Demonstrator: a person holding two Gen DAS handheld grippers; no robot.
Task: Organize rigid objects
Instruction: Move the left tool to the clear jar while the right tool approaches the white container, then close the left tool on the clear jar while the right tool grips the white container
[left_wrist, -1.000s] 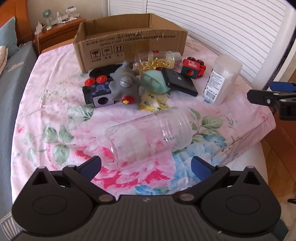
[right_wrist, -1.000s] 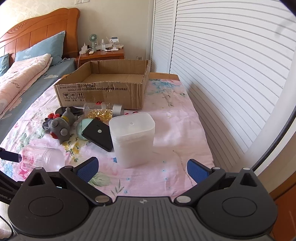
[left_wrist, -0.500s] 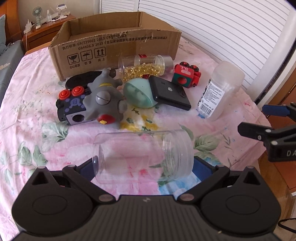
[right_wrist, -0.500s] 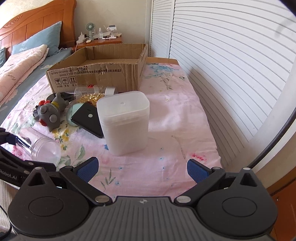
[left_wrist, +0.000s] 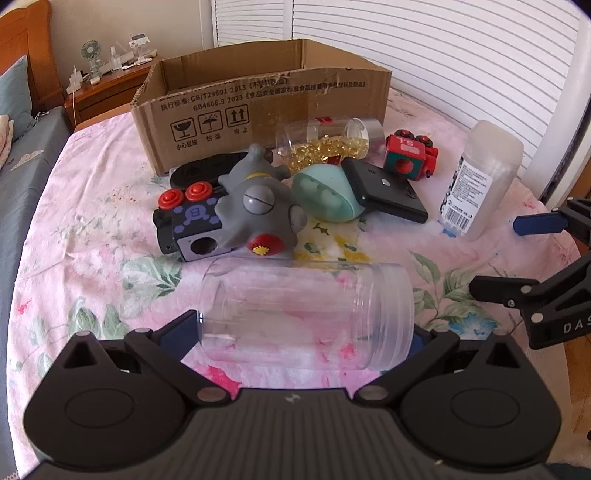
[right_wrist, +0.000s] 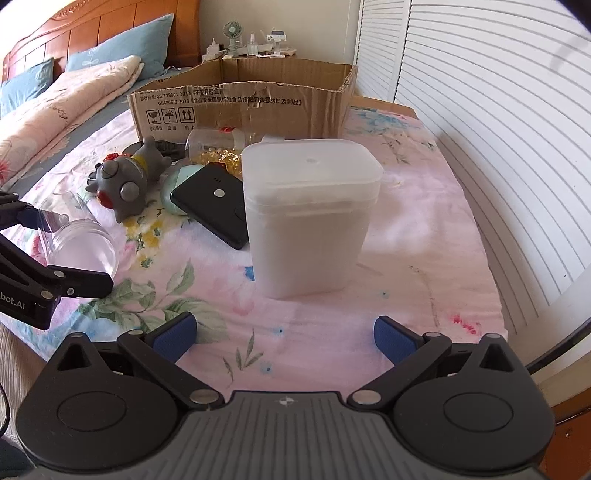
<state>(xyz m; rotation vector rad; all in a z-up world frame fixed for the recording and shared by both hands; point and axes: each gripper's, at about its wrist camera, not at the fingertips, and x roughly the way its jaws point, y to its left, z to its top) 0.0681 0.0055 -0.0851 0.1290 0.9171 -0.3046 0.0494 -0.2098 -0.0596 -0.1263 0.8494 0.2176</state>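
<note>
Now I am closing my left tool (left_wrist: 303, 334) around the clear jar (left_wrist: 306, 314) lying near the bed's front edge; my right tool (right_wrist: 283, 338) is gaping, empty, before the white container (right_wrist: 310, 218). Next I am lifting toward the cardboard box (left_wrist: 258, 107).

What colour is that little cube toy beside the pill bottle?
The cube toy is red, clearest in the left wrist view.

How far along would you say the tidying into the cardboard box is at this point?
Early, as far as the frames show: nothing is visible inside the cardboard box, though its floor is hidden. In hand: the left gripper brackets the lying clear jar. The right gripper is open before the white container. The toys, capsule bottle and black device remain outside.
</note>
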